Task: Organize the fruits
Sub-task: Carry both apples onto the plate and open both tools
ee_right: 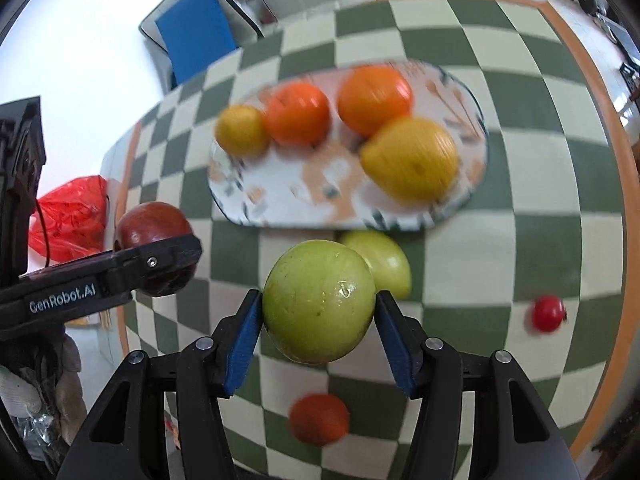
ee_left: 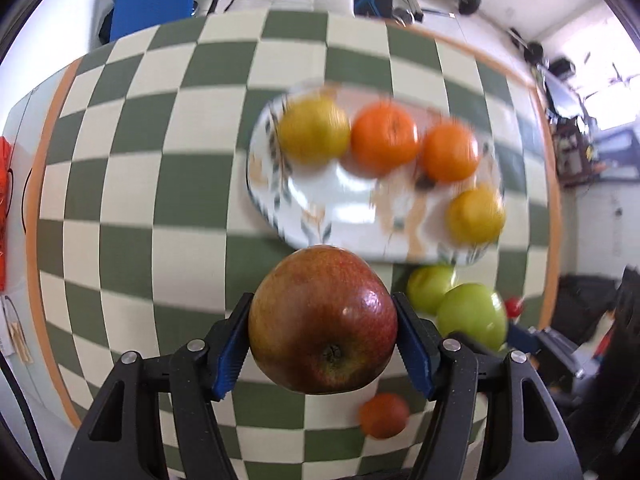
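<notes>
My left gripper (ee_left: 323, 322) is shut on a red apple (ee_left: 322, 320), held above the checkered table just short of the patterned plate (ee_left: 352, 208). My right gripper (ee_right: 319, 304) is shut on a green apple (ee_right: 319, 301). The plate (ee_right: 288, 196) carries two oranges (ee_left: 385, 136) (ee_left: 451, 152) and two yellow fruits (ee_left: 313, 130) (ee_left: 475, 214). A second green apple (ee_right: 380, 260) lies on the table beside the plate's near rim. The left gripper with the red apple (ee_right: 154, 228) shows at the left of the right wrist view.
A small orange-red fruit (ee_right: 319, 419) and a small red fruit (ee_right: 548, 313) lie on the green-and-cream checkered tablecloth (ee_left: 160, 160). A red plastic bag (ee_right: 68, 216) sits off the table's left edge. A blue-backed chair (ee_right: 196, 28) stands beyond the far edge.
</notes>
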A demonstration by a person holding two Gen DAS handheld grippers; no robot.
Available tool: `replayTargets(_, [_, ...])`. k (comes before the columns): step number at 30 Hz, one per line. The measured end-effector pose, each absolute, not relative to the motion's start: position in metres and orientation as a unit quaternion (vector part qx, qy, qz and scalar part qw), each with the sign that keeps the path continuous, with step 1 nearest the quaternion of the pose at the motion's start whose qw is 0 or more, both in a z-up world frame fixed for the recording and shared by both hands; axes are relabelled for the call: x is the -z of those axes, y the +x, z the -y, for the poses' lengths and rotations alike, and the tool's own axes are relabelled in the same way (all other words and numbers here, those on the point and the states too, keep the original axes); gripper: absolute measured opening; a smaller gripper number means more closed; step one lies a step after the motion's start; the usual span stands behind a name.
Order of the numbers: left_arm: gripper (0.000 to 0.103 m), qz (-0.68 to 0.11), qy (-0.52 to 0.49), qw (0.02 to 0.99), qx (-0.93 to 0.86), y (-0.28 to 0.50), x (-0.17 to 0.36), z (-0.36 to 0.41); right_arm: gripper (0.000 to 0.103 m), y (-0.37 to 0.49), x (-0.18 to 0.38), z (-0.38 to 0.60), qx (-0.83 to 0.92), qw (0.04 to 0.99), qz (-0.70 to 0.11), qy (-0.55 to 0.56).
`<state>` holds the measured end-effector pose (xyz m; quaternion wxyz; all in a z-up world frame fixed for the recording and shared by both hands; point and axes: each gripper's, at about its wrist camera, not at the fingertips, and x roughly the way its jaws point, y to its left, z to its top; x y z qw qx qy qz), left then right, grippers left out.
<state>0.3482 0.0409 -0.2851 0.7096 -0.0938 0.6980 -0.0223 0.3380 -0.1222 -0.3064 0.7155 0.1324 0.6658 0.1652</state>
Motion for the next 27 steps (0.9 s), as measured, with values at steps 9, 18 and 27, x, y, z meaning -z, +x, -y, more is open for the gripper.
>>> replayTargets(9, [0.064,-0.736,-0.146,0.662,-0.002,0.418,0.323,-0.074,0.06,0.403,0.325,0.077,-0.163,0.718,-0.667,0.117])
replayTargets(18, [0.064,-0.757,-0.138,0.639,-0.002,0.423,0.34,-0.072,0.06,0.42,0.353,0.063,-0.163,0.703,-0.686,0.097])
replayTargets(27, [0.087,-0.757,-0.145,0.637,-0.015,0.425,0.347,-0.078,0.077,0.42,0.346,0.066,-0.159,0.693,-0.697,0.098])
